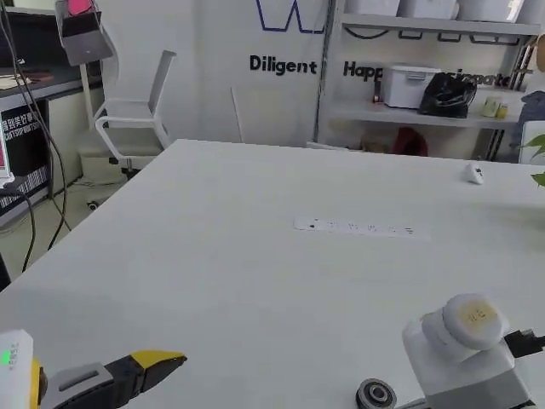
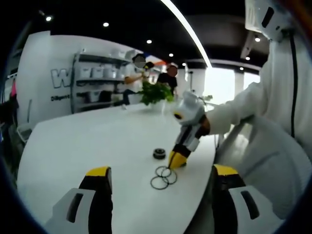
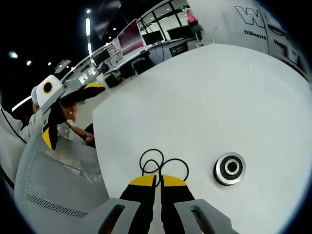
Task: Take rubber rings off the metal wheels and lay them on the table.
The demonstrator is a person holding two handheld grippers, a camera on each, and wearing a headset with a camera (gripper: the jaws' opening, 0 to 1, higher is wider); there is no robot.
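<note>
Rubber rings [image 3: 162, 164] thin, black, beside round metal wheel [image 3: 229, 168]; right gripper [image 3: 157, 179] jaws together (left gripper [image 2: 162, 171] apart).

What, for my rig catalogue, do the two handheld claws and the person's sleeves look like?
The left claw and right claw are both black with yellow tips, on grey and white bodies. A green light glows at the left one's rear; a black cable trails from the right one. The person wears a white sleeve.
</note>
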